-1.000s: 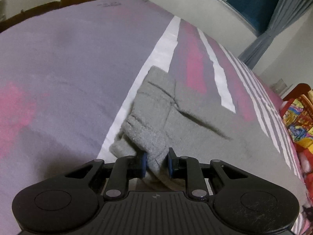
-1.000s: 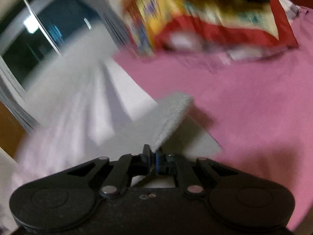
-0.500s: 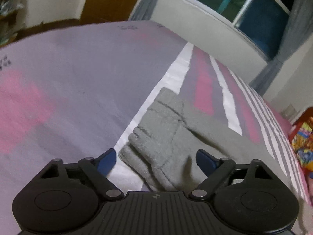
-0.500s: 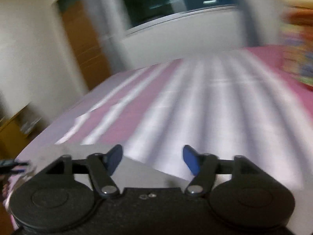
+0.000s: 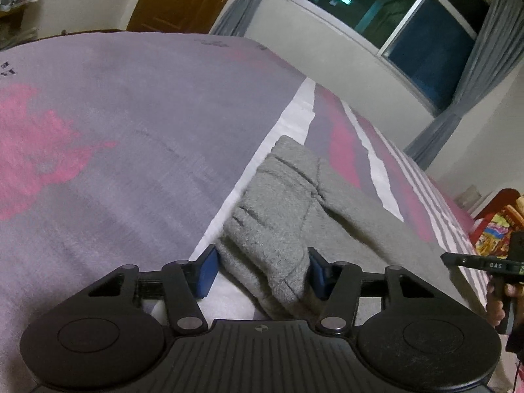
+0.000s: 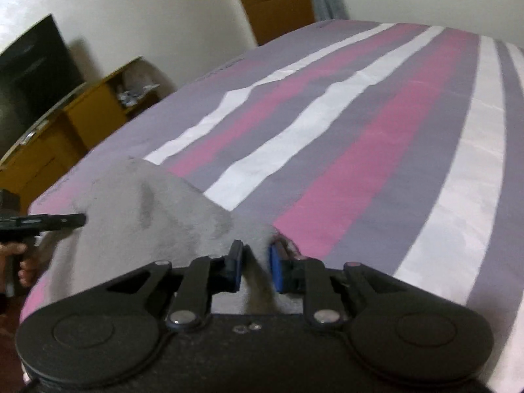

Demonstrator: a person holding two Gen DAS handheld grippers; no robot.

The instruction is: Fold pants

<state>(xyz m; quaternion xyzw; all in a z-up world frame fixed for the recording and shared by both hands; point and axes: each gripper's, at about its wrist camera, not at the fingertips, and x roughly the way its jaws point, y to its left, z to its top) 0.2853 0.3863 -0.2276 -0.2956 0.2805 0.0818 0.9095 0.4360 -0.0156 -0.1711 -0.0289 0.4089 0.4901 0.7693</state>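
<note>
- Pants [image 5: 288, 209]: grey fleece, already doubled over, lying on the striped bedspread [image 5: 131, 131] with the bunched end nearest the left gripper [image 5: 260, 271] and the rest running off toward the right gripper [image 6: 254, 267].
- Left gripper: jaws closing around the thick bunched end; the fleece sits between the blue pads [image 5: 206, 273], with a gap visible on the left side, so it is not pinched yet.
- Right gripper: jaws closing on a raised ridge of grey cloth that stands between the pads; they look close to it, but I cannot tell that they press.
- Risk, left side: the bundle is several layers thick, so the pads may catch only the top layer; lifting then would peel the fold open.
- Risk, right side: the ridge is narrow and soft, and a shallow bite could slip out as the hand pulls away.
- Risk, both: if one end lifts before the other grips, the cloth drags across the bedspread and the fold goes crooked.
- Edges: in the right view the near corner of the bed falls away at lower left, just beside the pants, with a yellow cabinet [image 6: 82, 121] beyond; cloth pulled that way could slide off.
- Room: the bedspread stretches wide and bare ahead of both grippers, toward the window [image 5: 393, 16] wall, so folding away from the near edge looks safest.
</note>
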